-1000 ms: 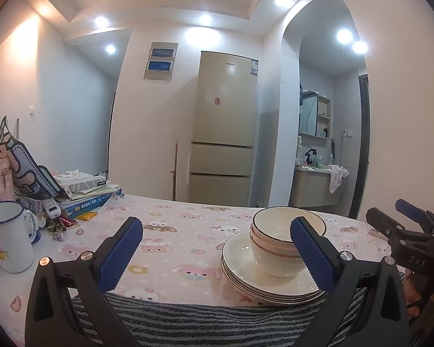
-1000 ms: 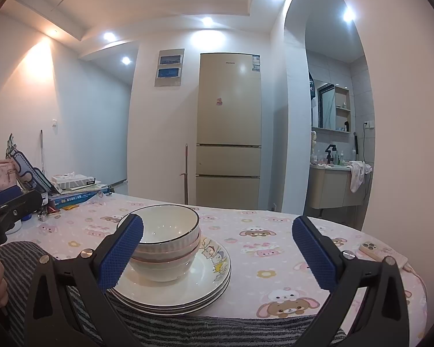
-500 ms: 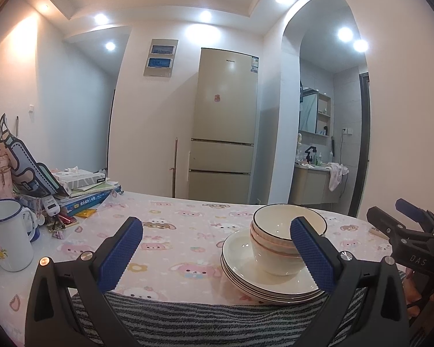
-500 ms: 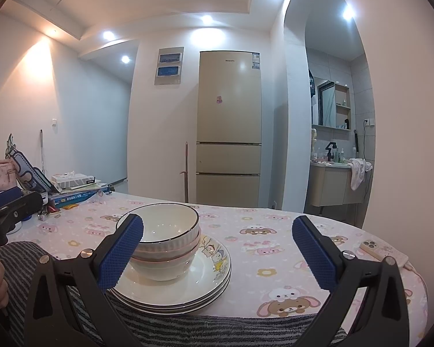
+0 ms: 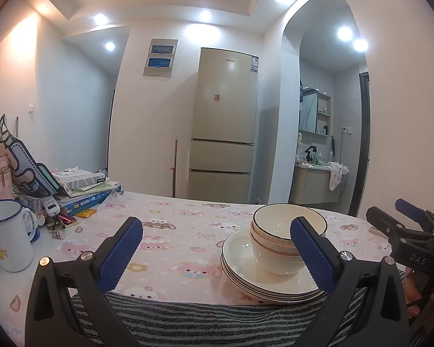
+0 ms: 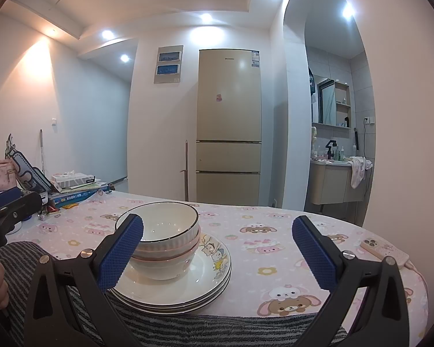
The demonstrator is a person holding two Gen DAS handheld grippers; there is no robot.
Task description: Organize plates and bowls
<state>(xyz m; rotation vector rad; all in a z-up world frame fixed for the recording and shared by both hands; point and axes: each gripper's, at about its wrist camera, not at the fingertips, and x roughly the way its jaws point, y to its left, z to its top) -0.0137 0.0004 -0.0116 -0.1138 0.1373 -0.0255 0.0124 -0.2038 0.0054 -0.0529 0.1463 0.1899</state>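
Note:
A stack of white bowls [image 5: 277,245] [image 6: 165,248] with a dark rim on the top one sits on a stack of white plates [image 5: 243,263] [image 6: 205,277]. The plates rest on the pink cartoon tablecloth at the edge of a grey striped towel [image 5: 205,318] [image 6: 217,329]. My left gripper [image 5: 217,254] is open and empty, held low near the table's front edge, with the stack behind its right finger. My right gripper [image 6: 217,253] is open and empty too, the bowls behind its left finger. Each gripper shows at the side of the other's view.
A white enamel mug [image 5: 7,234] stands at the left, with books, a tissue box [image 5: 81,177] and a pink bag behind it. A phone [image 6: 384,253] lies near the table's right edge. A beige fridge [image 6: 228,127] stands beyond the table.
Both views have crept slightly; the stack sits a little lower and closer in the frames. Both grippers stay open and empty.

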